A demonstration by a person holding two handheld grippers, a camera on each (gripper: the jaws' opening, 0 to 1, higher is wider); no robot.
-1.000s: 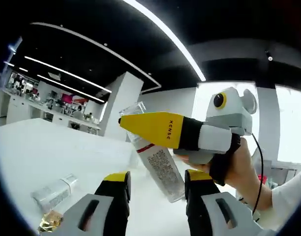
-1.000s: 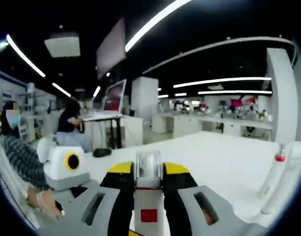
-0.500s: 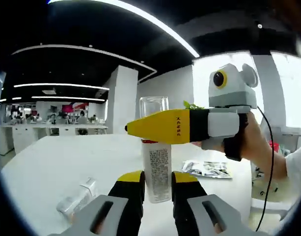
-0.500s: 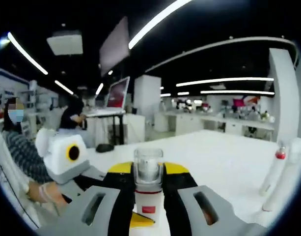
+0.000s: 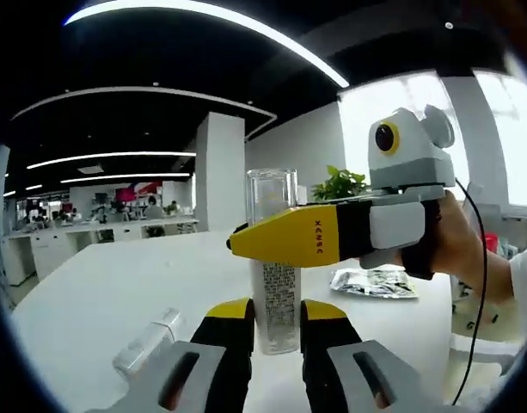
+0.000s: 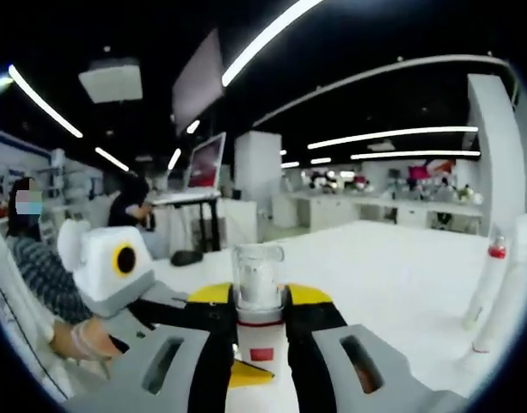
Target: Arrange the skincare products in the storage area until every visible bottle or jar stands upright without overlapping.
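The white surface [image 5: 91, 292] stretches ahead of both tools, and the tall clear-capped bottle [image 5: 275, 267] stands upright on it, directly ahead of the left hand-held gripper [image 5: 275, 320], whose yellow-tipped jaws are nearly closed with the bottle's base showing in the narrow gap; whether they actually pinch it I cannot tell. The right hand-held gripper [image 5: 246, 245] comes in from the right of that view and is clamped across the bottle's upper body, and in its own view [image 6: 260, 325] the bottle [image 6: 259, 310] sits squeezed between the jaws. The main risk, as I judge it, is the release: the bottle is tall and narrow, so opening the jaws unevenly or pulling away sideways could tip it, possibly onto the small clear bottle [image 5: 151, 340] lying on its side just left of the left tool. Compared with a second ago, the tall bottle has gone from leaning, held clear of the surface, to standing straight; the lying bottle remains unrighted.
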